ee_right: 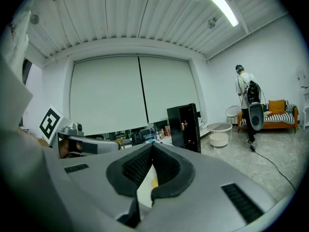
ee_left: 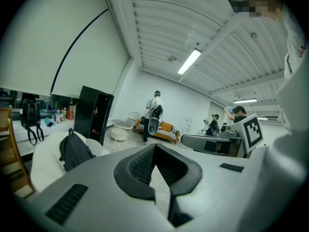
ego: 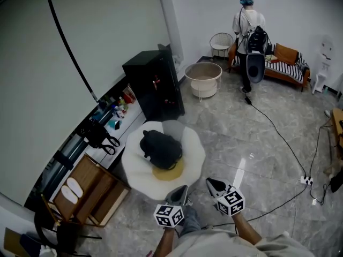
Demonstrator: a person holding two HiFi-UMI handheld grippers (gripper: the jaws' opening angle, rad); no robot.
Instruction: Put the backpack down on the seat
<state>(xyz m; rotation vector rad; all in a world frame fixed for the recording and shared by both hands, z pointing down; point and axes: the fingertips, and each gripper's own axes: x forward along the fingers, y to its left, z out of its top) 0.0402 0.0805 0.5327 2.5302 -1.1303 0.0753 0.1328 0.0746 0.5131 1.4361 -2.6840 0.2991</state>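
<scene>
The black cabinet stands by the wall, and the small things on the counter beside it are too small to tell. In front of the cabinet is the white round seat. The black backpack lies on the middle of the seat and covers most of its yellow centre, so only a part of the yellow shows at the near side. In the left gripper view only one side of the backpack shows, and the seat is cut by the gripper body.

A person stands far away by the orange sofa, back turned to the camera. A wooden piece of furniture at the lower left is partly cut off.

The left gripper and the right gripper are near the seat's edge, apart from the backpack. The arms behind them are cut by the frame. The jaws of both are closed together, with nothing between them.
</scene>
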